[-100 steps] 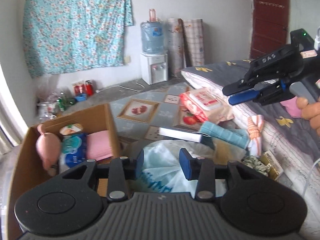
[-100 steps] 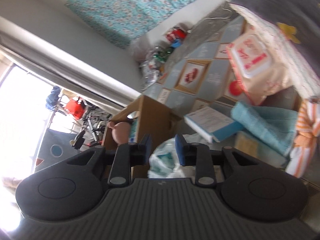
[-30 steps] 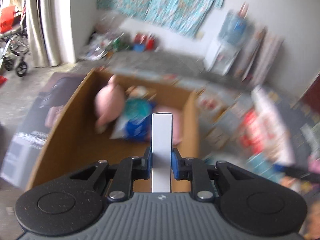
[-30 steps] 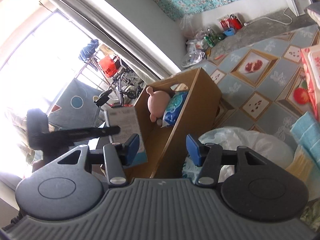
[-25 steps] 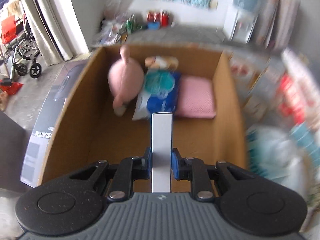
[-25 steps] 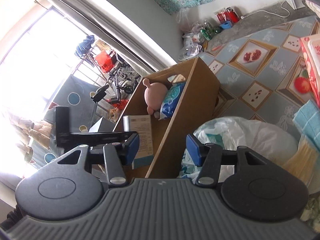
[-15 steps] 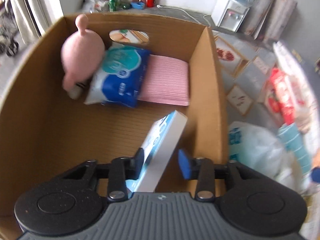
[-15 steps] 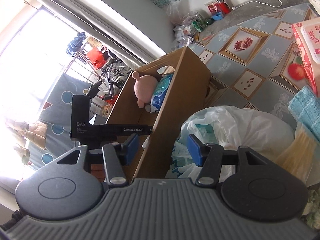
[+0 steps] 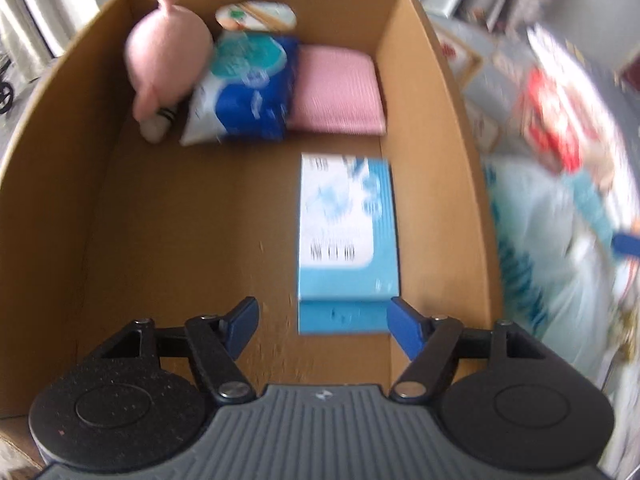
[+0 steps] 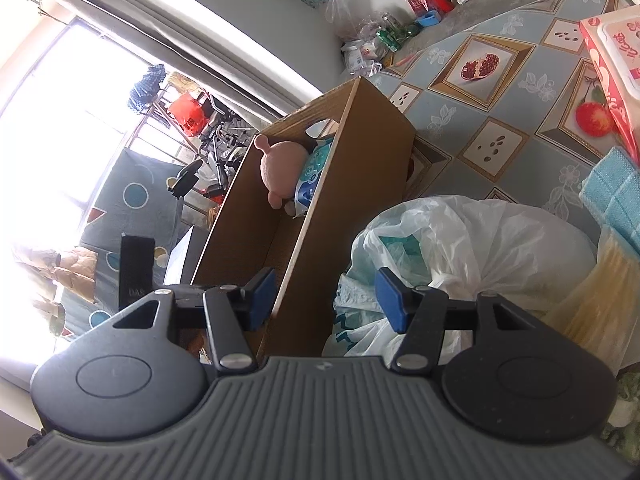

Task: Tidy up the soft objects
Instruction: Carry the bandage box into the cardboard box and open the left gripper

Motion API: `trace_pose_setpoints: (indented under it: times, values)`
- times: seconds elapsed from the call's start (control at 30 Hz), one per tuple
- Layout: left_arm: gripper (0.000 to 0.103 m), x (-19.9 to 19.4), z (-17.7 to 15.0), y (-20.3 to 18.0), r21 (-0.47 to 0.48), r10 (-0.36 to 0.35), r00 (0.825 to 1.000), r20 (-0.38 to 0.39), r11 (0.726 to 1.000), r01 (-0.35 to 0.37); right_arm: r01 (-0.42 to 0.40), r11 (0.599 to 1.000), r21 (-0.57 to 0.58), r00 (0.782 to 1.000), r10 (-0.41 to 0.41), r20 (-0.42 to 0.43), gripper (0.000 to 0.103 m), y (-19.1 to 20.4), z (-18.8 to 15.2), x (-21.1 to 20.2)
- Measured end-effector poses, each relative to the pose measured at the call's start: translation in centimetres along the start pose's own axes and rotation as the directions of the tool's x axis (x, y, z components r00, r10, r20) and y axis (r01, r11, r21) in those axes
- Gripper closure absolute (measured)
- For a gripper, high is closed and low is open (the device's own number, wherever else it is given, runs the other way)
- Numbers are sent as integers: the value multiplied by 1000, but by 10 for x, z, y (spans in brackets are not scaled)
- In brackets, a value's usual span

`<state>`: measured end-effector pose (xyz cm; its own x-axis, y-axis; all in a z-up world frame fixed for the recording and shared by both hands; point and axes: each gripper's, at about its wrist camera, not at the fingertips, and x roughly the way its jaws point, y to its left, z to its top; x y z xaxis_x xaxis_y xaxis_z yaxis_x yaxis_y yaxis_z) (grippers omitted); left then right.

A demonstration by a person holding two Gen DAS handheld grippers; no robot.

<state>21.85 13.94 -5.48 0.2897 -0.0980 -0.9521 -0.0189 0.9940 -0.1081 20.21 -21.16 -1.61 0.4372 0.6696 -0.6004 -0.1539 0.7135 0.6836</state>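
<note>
While its jaws spread wider, left gripper [image 9: 322, 319] steeply downward over apparently freed blue box [image 9: 347, 240] inside carton [image 9: 436, 128].

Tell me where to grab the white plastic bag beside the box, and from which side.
Grip the white plastic bag at its gathered, knotted neck, coming from above. The body is bulging and slippery, while the bunched top is narrow enough for the right gripper, whose jaws stand open nearby.

One cardboard box [image 9: 436, 92] holds one pink plush toy [image 9: 168, 48], one blue tissue pack [image 9: 244, 92], one pink cloth [image 9: 336, 92] and one light-blue flat box [image 9: 346, 232]. Beside it sits one white plastic bag [image 10: 460, 240].
</note>
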Motion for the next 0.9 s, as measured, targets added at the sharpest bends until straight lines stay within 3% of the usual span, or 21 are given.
trace_pose_setpoints:
  times: [0.1, 0.23, 0.47, 0.53, 0.9]
  values:
    - [37, 3, -1, 4, -15, -47, 999, -17, 999, 47, 1, 1000, -1, 1000, -1, -3, 48, 0, 0, 1]
    - [61, 1, -1, -1, 24, -14, 999, -30, 1000, 15, 5, 1000, 1, 1000, -5, -3, 48, -1, 1, 2]
    - [65, 17, -3, -2, 86, 9, 997, -76, 996, -2, 13, 1000, 18, 1000, -13, -6, 47, -9, 2, 6]
    - [72, 28, -2, -4, 92, 30, 995, -95, 996, -21, 14, 1000, 22, 1000, -14, -10, 47, -10, 2, 8]
    - [76, 46, 24, 2, -7, 16, 998, -56, 1000, -16, 23, 999, 49, 1000, -23, 8, 47, -19, 2, -1]
